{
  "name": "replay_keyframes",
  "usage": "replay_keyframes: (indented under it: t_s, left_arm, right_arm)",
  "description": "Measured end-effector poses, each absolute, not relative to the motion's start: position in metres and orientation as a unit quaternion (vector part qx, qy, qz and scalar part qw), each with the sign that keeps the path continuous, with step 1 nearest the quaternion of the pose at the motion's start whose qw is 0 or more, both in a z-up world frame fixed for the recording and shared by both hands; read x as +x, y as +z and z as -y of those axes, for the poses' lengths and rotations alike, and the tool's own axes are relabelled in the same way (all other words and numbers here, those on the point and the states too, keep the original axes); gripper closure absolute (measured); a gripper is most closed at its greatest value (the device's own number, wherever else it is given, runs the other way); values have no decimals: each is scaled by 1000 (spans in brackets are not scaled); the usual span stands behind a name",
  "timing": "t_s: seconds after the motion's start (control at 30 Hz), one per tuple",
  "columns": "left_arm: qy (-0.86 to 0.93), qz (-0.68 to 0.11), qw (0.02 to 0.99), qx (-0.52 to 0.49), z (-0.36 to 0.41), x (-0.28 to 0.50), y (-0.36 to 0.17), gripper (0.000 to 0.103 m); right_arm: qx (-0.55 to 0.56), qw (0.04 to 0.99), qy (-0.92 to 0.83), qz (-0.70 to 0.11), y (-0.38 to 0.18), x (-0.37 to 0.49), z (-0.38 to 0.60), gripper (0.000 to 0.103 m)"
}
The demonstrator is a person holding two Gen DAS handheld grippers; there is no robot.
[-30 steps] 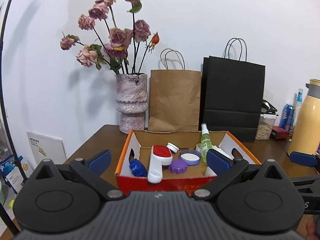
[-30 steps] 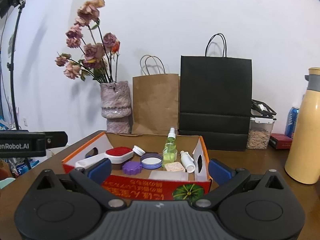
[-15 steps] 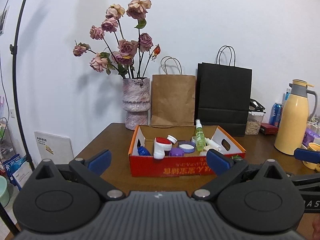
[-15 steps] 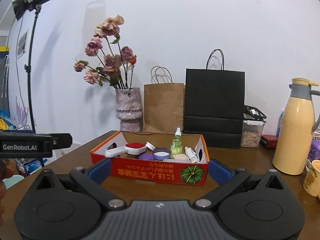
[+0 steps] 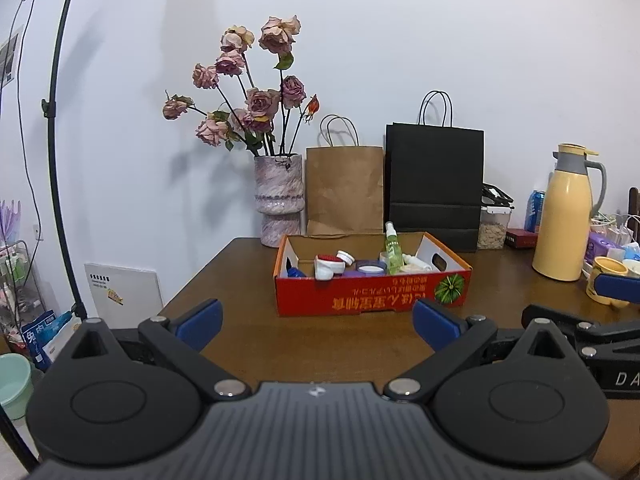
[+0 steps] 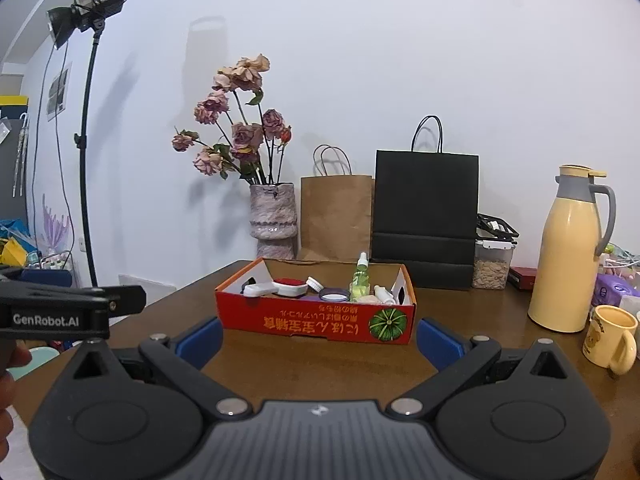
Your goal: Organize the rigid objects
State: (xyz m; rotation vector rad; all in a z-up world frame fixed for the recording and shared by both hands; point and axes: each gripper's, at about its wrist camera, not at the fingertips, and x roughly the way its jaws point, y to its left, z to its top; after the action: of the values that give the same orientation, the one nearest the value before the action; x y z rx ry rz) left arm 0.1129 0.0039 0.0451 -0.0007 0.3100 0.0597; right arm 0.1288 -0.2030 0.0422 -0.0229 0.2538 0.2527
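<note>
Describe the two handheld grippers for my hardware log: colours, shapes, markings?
Both match: the left gripper and right gripper have matte black bodies with ribbed tops, two round discs, silver pivot screws and blue finger pads. White "GenRobot.AI" lettering marks the left gripper's side in the right wrist view. No cables or sleeves show.

The left claw point(image 5: 318, 322) is matte black, with two angled link arms ending in blue fingertips point(image 5: 199, 323). Each arm has a triangular cut-out and silver round screws at its pivots, above a large round disc with a raised ring. Between the discs lies a ribbed dark-grey housing bearing a small silver emblem. The right claw point(image 6: 319, 338) looks the same: black arms, blue fingertips point(image 6: 439, 343), silver screws, ribbed housing. Seen from the right wrist, the left claw's black side bar carries white "GenRobot.AI" lettering, with bare skin of a hand point(image 6: 10, 380) below it.
</note>
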Motion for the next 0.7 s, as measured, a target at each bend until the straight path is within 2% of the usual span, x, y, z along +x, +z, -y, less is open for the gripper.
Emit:
replay_keyframes:
  t_s: [0.7]
  left_arm:
    - [29, -148, 989, 1, -6, 70, 41, 0]
  right_arm:
    - [-21, 984, 128, -120, 43, 83, 199, 0]
